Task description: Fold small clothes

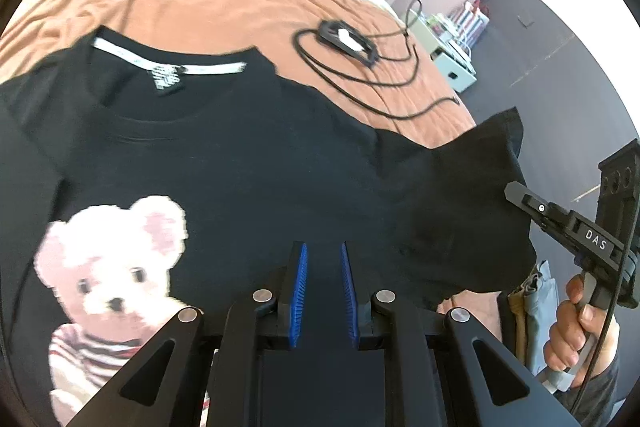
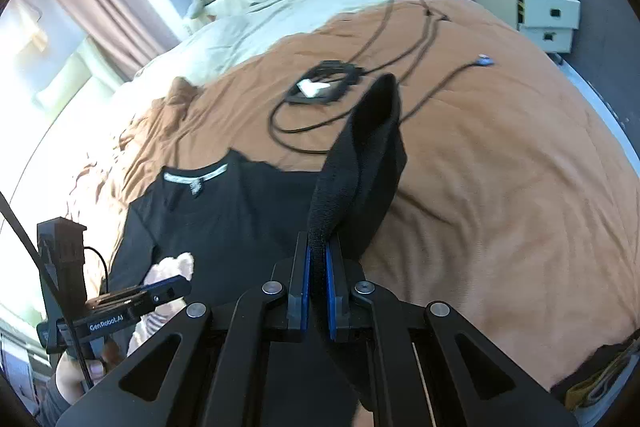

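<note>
The black T-shirt [image 1: 248, 155] lies face up on the brown blanket [image 2: 500, 187], its teddy-bear print [image 1: 112, 291] uppermost and its collar [image 1: 168, 63] at the far end. The right gripper [image 2: 319, 287] is clamped on the sleeve [image 2: 368, 163], lifted clear of the blanket at the shirt's right edge. The left gripper [image 1: 323, 291] hovers over the shirt body beside the print, jaws apart, gripping nothing. The shirt's long axis runs away from both grippers; folding inward would carry the sleeve leftward across it. Beyond the collar lie a black cable [image 2: 320, 131] and a power adapter [image 2: 320, 87]; pillows and a drawer unit [image 2: 536, 15] stand farther off.
</note>
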{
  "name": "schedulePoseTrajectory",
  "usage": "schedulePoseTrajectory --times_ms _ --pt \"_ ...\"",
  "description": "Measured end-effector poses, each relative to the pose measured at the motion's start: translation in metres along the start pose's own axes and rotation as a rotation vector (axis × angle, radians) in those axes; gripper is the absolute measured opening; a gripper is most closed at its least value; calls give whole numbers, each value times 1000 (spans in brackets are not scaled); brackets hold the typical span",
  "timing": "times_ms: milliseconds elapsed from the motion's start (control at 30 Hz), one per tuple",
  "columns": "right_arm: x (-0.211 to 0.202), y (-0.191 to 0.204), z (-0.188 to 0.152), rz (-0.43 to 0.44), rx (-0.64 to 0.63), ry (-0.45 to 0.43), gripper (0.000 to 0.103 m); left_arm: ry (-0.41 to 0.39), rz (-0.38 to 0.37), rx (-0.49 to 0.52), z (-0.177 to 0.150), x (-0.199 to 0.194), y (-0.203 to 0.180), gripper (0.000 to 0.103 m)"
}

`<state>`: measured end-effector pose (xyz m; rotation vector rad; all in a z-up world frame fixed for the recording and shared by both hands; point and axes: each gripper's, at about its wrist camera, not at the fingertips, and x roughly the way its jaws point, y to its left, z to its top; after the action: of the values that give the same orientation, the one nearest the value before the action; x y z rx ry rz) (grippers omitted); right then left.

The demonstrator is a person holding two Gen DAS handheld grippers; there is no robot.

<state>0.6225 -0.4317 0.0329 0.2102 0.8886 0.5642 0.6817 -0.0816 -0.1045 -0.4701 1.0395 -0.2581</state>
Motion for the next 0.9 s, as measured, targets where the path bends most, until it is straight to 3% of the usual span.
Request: schedulePoseTrajectory --times_ms 500,600,667,700,800,900 --pt "33 64 -15 81 -109 67 5 -19 54 -30 -14 -40 45 18" --pt "40 69 -17 159 -109 110 23 -15 71 -38 -14 -42 51 18" --pt "36 63 -15 151 -92 94 56 -15 78 -43 -15 -42 55 18" --pt "34 59 -13 144 -86 84 62 -15 78 -47 -15 -42 56 18" --pt "29 47 -11 118 -73 79 65 -12 79 -47 -14 -40 55 18" --pt "22 34 -16 35 -63 61 65 -7 87 -33 -13 -36 50 18"
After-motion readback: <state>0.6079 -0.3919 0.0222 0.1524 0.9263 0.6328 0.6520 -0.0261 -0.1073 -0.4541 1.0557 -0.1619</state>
